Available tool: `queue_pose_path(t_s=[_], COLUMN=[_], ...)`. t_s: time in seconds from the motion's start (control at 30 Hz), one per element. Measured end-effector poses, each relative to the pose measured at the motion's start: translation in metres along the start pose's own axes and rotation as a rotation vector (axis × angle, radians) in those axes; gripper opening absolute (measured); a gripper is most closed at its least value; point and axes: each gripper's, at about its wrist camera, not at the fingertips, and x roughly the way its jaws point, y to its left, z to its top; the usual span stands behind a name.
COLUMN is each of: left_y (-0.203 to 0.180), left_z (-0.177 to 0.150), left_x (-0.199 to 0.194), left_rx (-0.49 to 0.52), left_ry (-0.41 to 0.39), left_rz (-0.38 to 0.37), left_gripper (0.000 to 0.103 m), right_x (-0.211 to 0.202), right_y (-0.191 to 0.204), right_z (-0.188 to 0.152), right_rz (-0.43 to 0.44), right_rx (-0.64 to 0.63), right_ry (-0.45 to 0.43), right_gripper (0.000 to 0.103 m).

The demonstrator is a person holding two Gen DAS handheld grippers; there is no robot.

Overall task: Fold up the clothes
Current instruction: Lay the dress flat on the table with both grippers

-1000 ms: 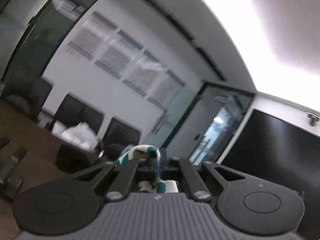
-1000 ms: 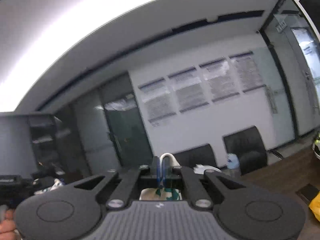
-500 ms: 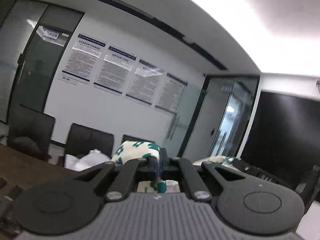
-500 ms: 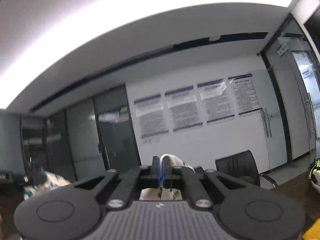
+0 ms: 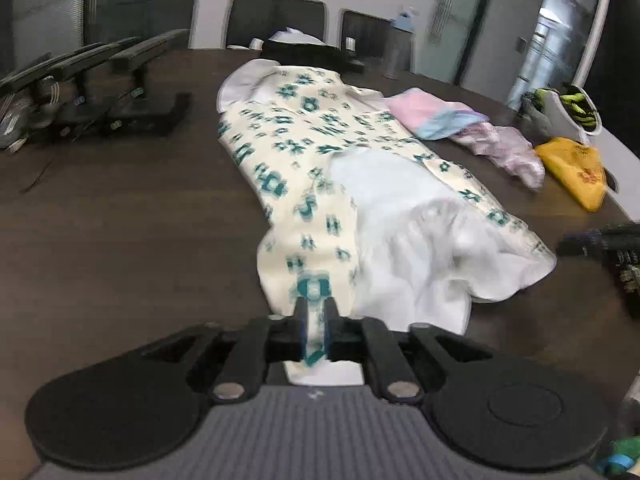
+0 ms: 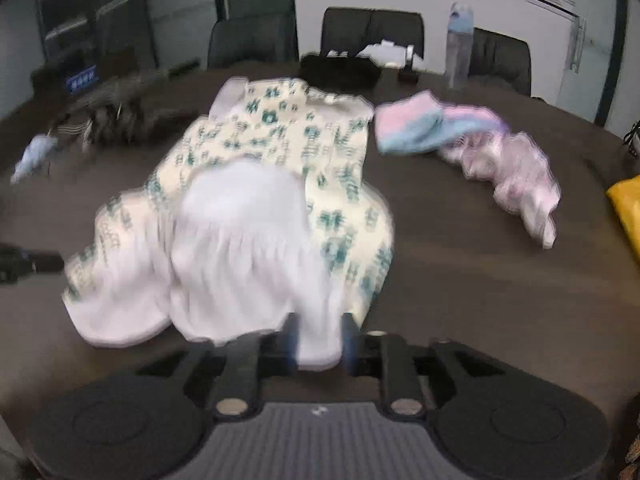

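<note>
A cream garment with teal flowers [image 5: 304,140] [image 6: 280,140] lies stretched lengthwise on the dark wooden table [image 5: 120,220], its white lining [image 5: 400,220] turned up at the near end. My left gripper [image 5: 316,304] points down at the near left corner. Its jaws are opening, and the flowered hem still lies in the narrow gap between them. My right gripper [image 6: 318,320] is at the near right corner, jaws opening too, with a wider gap and loose white cloth between the fingers. Both views are motion-blurred.
A pink and blue cloth [image 5: 432,116], a lilac cloth [image 5: 508,148] and a yellow garment [image 5: 576,172] lie to the right. Black stands [image 5: 120,92] sit at the left. A black bag [image 6: 340,70], a bottle [image 6: 458,44] and chairs are at the far edge.
Both grippers swung down from facing the wall and ceiling to the table. The garment, held up before, now lies flat. Both pairs of jaws have parted from shut.
</note>
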Motion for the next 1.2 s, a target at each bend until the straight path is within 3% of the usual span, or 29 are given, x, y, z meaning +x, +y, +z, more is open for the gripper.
queue_pose_path(t_s=[0.03,0.07,0.2,0.3,0.37,0.43,0.47,0.53,0.57,0.6,0.67,0.7,0.8,0.87,0.97,1.0,1.03,1.07,1.2], left_y=[-0.007,-0.011,-0.022,-0.026,-0.023,-0.027,-0.031,-0.040,-0.046,-0.052,-0.061,-0.067,-0.090,-0.101,-0.096,-0.095,-0.094,-0.093,-0.087], left_z=[-0.002,0.000,0.005,0.000,-0.002,-0.005,-0.007,-0.012,-0.017,-0.021,-0.029,-0.031,-0.031,-0.028,-0.020,-0.019,-0.019,-0.019,-0.017], left_x=[0.002,0.006,0.020,0.031,0.041,0.044,0.040,0.024,0.014,0.005,-0.013,-0.016,0.000,0.016,0.028,0.030,0.033,0.035,0.034], left_rx=[0.010,-0.004,-0.048,-0.052,-0.064,-0.006,0.031,0.102,0.143,0.178,0.242,0.261,0.339,0.382,0.353,0.346,0.341,0.347,0.365], left_ry=[-0.034,-0.053,-0.062,-0.047,-0.036,-0.054,-0.073,-0.128,-0.155,-0.164,-0.173,-0.166,-0.130,-0.095,-0.056,-0.045,-0.035,-0.018,-0.003], left_rz=[0.010,0.019,0.067,0.085,0.104,0.196,0.223,0.242,0.213,0.136,-0.043,-0.117,-0.187,-0.182,-0.268,-0.263,-0.250,-0.231,-0.237], left_gripper=[0.061,0.067,0.066,0.065,0.055,0.049,0.049,0.050,0.054,0.056,0.058,0.058,0.058,0.057,0.056,0.053,0.040,0.020,0.007], right_x=[0.005,0.007,0.032,0.044,0.056,0.056,0.053,0.047,0.043,0.039,0.023,0.016,0.013,0.021,0.036,0.041,0.044,0.047,0.049], right_y=[0.004,0.006,0.004,-0.010,-0.019,-0.021,-0.020,-0.017,-0.016,-0.013,0.001,0.008,0.034,0.047,0.057,0.057,0.057,0.056,0.054], right_z=[-0.008,-0.017,-0.015,-0.005,0.000,0.000,-0.001,-0.003,-0.003,-0.005,-0.015,-0.019,-0.027,-0.032,-0.037,-0.035,-0.032,-0.027,-0.014], right_rz=[0.003,-0.004,-0.072,-0.053,-0.064,-0.066,-0.065,-0.062,-0.061,-0.058,-0.043,-0.035,-0.012,0.033,0.088,0.085,0.087,0.102,0.114], right_rx=[-0.015,-0.015,0.000,0.008,0.046,0.046,0.036,0.014,0.004,-0.019,-0.123,-0.175,-0.315,-0.406,-0.505,-0.517,-0.521,-0.524,-0.550], right_ry=[-0.011,-0.033,-0.068,-0.098,-0.123,-0.132,-0.132,-0.131,-0.131,-0.136,-0.168,-0.184,-0.216,-0.211,-0.197,-0.190,-0.196,-0.196,-0.203], right_gripper=[0.049,0.053,0.052,0.046,0.034,0.028,0.017,0.013,0.016,0.018,0.041,0.044,0.045,0.045,0.043,0.043,0.042,0.042,0.039])
